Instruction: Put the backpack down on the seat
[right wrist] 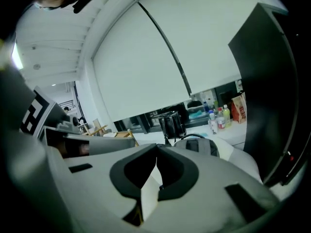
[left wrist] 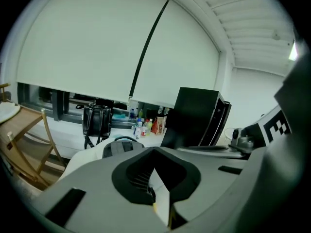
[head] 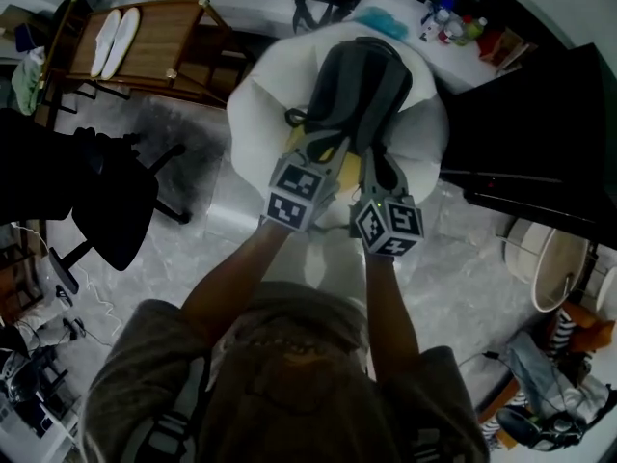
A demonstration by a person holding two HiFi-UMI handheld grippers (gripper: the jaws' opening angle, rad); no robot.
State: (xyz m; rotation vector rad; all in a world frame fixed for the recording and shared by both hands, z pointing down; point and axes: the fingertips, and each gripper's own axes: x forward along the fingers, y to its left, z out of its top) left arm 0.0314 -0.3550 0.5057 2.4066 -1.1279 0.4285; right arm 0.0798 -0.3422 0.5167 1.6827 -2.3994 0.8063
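Note:
The grey backpack (head: 362,90) lies on the white rounded seat (head: 255,104), its handle end away from me; its top also shows as a backpack (left wrist: 121,147) in the left gripper view and a backpack (right wrist: 199,146) in the right gripper view. My left gripper (head: 326,148) hovers over the pack's near end, with its jaw tips meeting and nothing between them. My right gripper (head: 371,167) is beside it over the dangling straps, also shut and empty. Up close, the left gripper (left wrist: 154,152) and right gripper (right wrist: 156,149) both show closed tips.
A wooden rack (head: 164,46) with white slippers stands far left. A black office chair (head: 106,201) is at the left and a dark cabinet (head: 525,133) at the right. Bottles (head: 453,27) and a black bag (left wrist: 97,120) sit on the window ledge behind the seat.

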